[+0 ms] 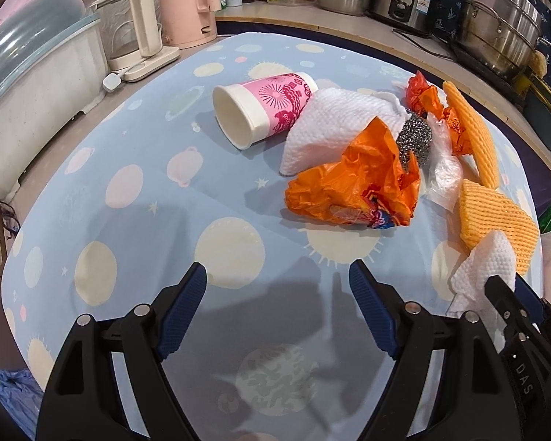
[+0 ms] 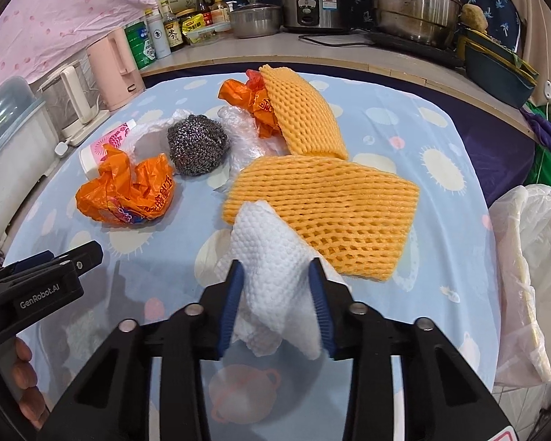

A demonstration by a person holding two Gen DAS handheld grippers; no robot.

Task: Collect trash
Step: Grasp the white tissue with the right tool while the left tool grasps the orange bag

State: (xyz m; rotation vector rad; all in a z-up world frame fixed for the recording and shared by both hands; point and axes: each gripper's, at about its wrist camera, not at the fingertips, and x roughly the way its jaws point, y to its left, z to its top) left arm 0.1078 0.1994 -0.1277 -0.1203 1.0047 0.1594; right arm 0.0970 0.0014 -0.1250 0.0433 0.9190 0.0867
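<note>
My right gripper (image 2: pixel 276 268) is shut on a crumpled white paper towel (image 2: pixel 272 250), which lies against a yellow foam net (image 2: pixel 330 205) on the blue tablecloth (image 2: pixel 440 242). My left gripper (image 1: pixel 277 272) hangs open over bare cloth with nothing between its fingers. Ahead of it lie a crumpled orange plastic bag (image 1: pixel 356 187), a second paper towel (image 1: pixel 330 128) and a tipped pink paper cup (image 1: pixel 272 110). Further back are a steel scourer (image 2: pixel 196 143), clear plastic film (image 2: pixel 242 136), an orange wrapper (image 2: pixel 249 99) and another foam net (image 2: pixel 305 114).
A bin lined with a white bag (image 2: pixel 532 257) stands off the table's right edge. Kettles (image 1: pixel 143 25) and a white tub (image 1: pixel 36 103) line the left side. Pots (image 2: pixel 415 3), a rice cooker (image 2: pixel 312 0) and bottles (image 2: pixel 172 33) fill the counter behind.
</note>
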